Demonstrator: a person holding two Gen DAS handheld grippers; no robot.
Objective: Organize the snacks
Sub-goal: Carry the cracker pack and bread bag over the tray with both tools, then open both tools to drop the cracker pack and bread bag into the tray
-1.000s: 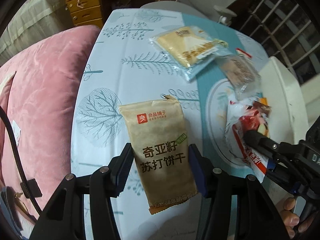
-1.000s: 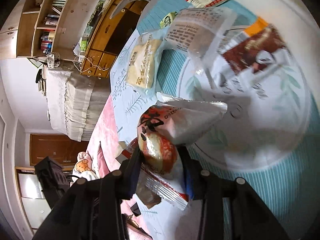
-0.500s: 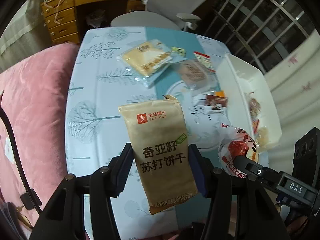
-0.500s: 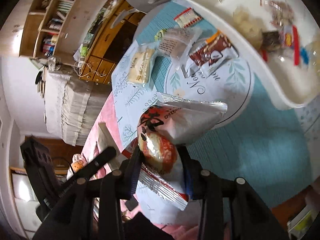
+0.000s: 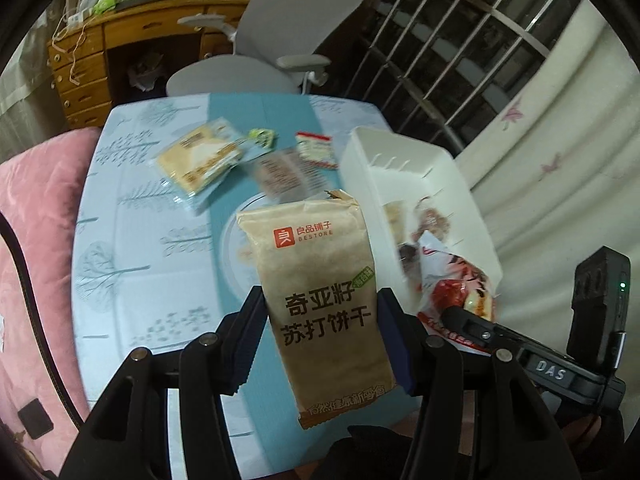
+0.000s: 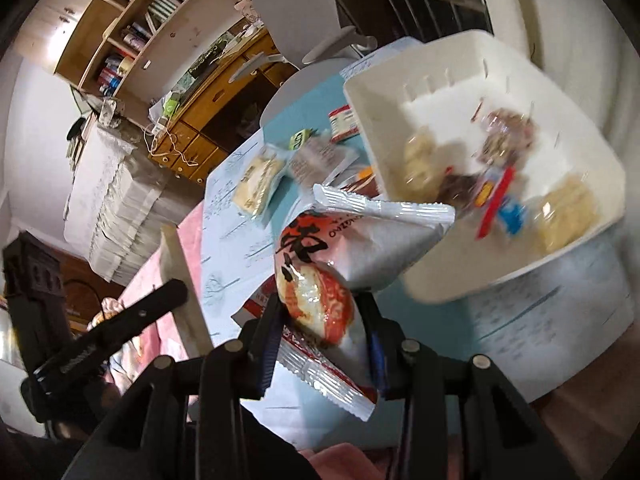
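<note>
My left gripper (image 5: 320,308) is shut on a tan cracker packet (image 5: 320,292) with red logo and dark lettering, held upright above the table. My right gripper (image 6: 324,312) is shut on a red and silver snack bag (image 6: 340,256), and in the left wrist view that red and silver snack bag (image 5: 460,284) shows at the right, beside the white bin (image 5: 420,176). The white bin (image 6: 460,92) holds several small wrapped snacks. Both packets hang near the bin's near left wall. A yellow cake packet (image 5: 196,160) and smaller packets lie on the tablecloth (image 5: 132,216) beyond.
A clear-wrapped biscuit (image 5: 280,172), a small green sachet (image 5: 262,136) and a red-and-white sachet (image 5: 316,148) lie by the bin. A pink cushion (image 5: 36,208) borders the table's left. A grey office chair (image 5: 288,40) and wooden desk (image 5: 100,52) stand behind it.
Both grippers have risen and swung toward the white bin, each keeping its packet. The bin, earlier at the frames' edge, now sits close beside both packets.
</note>
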